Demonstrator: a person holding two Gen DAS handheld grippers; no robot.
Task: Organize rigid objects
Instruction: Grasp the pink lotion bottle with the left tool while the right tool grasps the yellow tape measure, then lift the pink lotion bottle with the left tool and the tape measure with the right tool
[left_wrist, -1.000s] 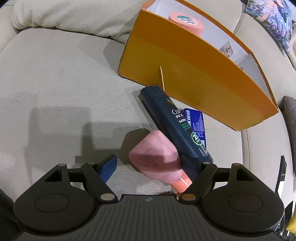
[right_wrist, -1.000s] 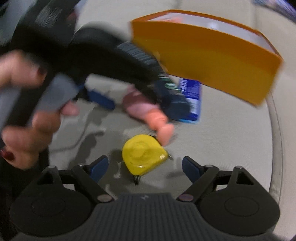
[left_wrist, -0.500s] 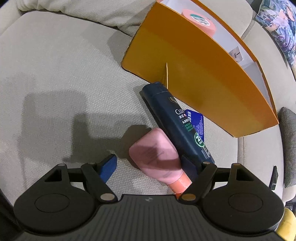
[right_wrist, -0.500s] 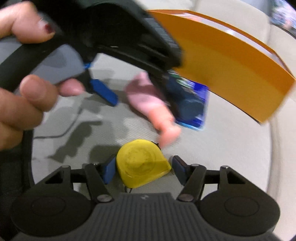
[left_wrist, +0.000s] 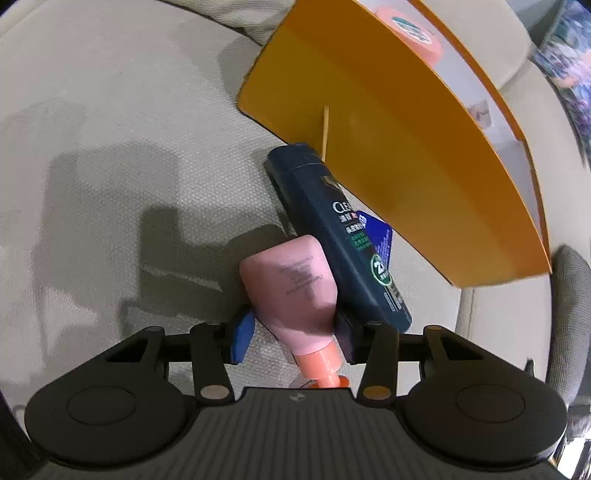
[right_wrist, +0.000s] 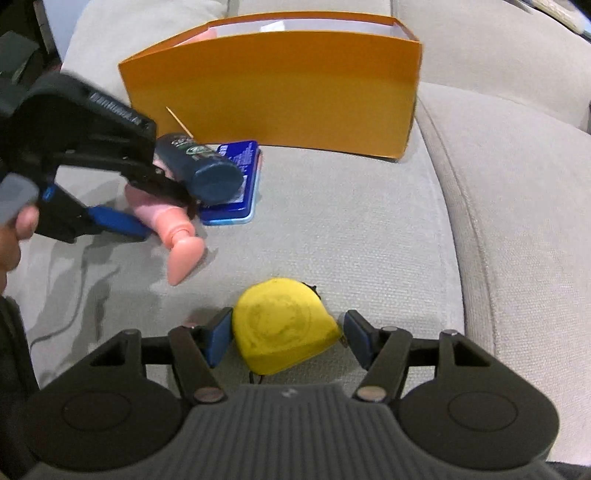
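The left gripper (left_wrist: 295, 332) is closing on the pink bottle (left_wrist: 291, 291), and both blue pads already press the bottle's lower body just above its orange neck. From that wrist view the bottle runs from 6 o'clock up toward 12, cap end nearest the camera, so the jaws cross its narrow width rather than its length; I judge that the sensible hold for a smooth, tapered body. The dark blue shampoo bottle (left_wrist: 332, 229) lies touching the pink one at about 1 o'clock, partly over a flat blue pack (left_wrist: 380, 240), which probably explains why the right-hand pad is wedged into the tight seam between the two bottles.

The right gripper (right_wrist: 286, 338) brackets the yellow tape measure (right_wrist: 284, 326), which lies flat on the sofa cushion (right_wrist: 351, 229). Its left-hand pad touches the case; the right-hand pad sits at the pointed corner near the tape's mouth, so it looks gripped across its widest line, though that second contact is hard to confirm.

Outward, at 12 o'clock in the right wrist view, the orange box (right_wrist: 273, 85) stands open-topped against the sofa back, with a roll of pink tape (left_wrist: 410, 33) already inside. It appears to be the place for these rigid items, and both bottles lie just beside its near wall.
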